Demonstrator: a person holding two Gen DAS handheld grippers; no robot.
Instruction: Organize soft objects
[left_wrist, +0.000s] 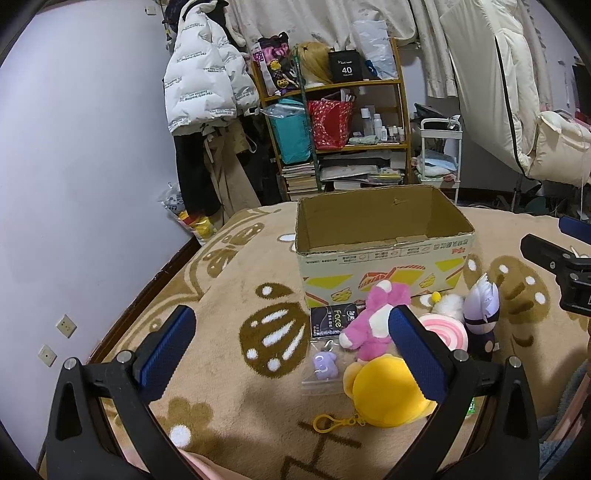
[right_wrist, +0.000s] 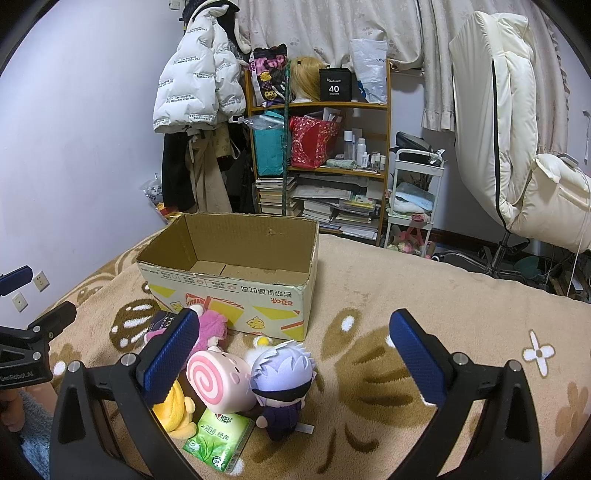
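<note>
While both grippers hang wide open with nothing between their blue pads, the toys wait in a heap on the blanket (right_wrist: 424, 295) in front of the box (right_wrist: 236, 295). The right gripper (right_wrist: 291, 354) is the nearer: the doll (right_wrist: 282, 384) stands upright between its jaws, nearer the left one, with the swirl cushion (right_wrist: 216, 380) touching it on the left. The left gripper (left_wrist: 291, 343) has bare blanket between its jaws; the yellow plush (left_wrist: 384, 391) and pink plush (left_wrist: 369, 321) lie off by its right finger. Everything looks fleecy and squashy, save a glossy green tissue pack (right_wrist: 218, 435) and a stiff cardboard box, open-topped and empty, just behind the heap.
</note>
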